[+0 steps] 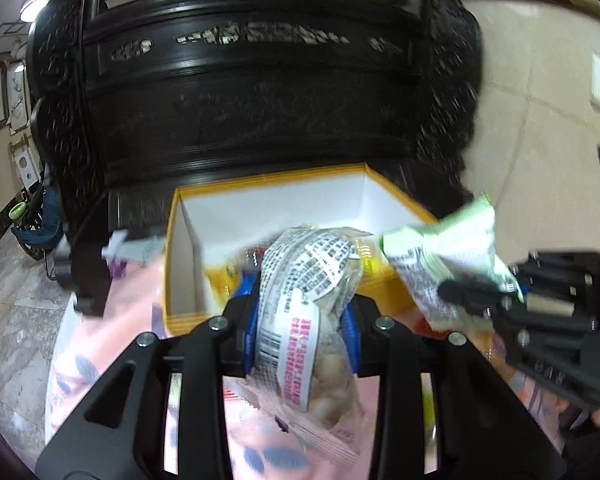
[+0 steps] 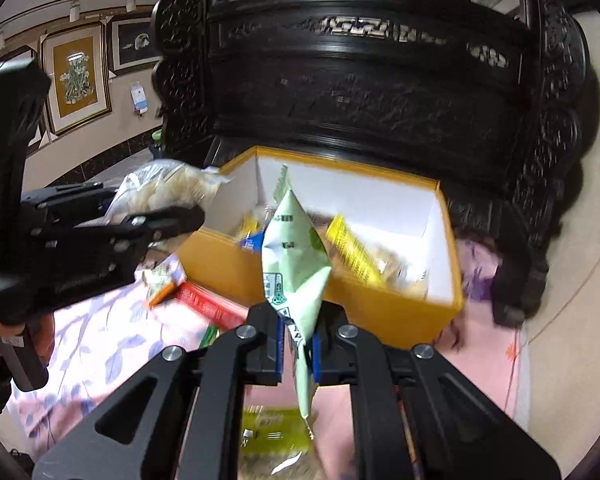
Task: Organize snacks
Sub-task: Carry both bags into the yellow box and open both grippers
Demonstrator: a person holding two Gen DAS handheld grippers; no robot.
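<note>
From your left wrist view, your left gripper [image 1: 300,320] is clamped on a clear plastic snack bag with printed label [image 1: 300,300], held just in front of the open yellow cardboard box with white lining [image 1: 268,204]. Your right gripper [image 1: 476,292] pinches a pale green snack packet [image 1: 440,248] beside it. A dark carved wooden cabinet [image 1: 252,100] rises close behind the box.

Your right wrist view adds yellow packets [image 2: 352,252] lying inside the box, plus a red carton [image 2: 208,304] on the pink floral cloth [image 2: 100,336].

Dark carved wooden furniture [image 2: 364,80] behind; framed pictures [image 2: 78,76] on beige wall; marble floor [image 1: 16,304].
</note>
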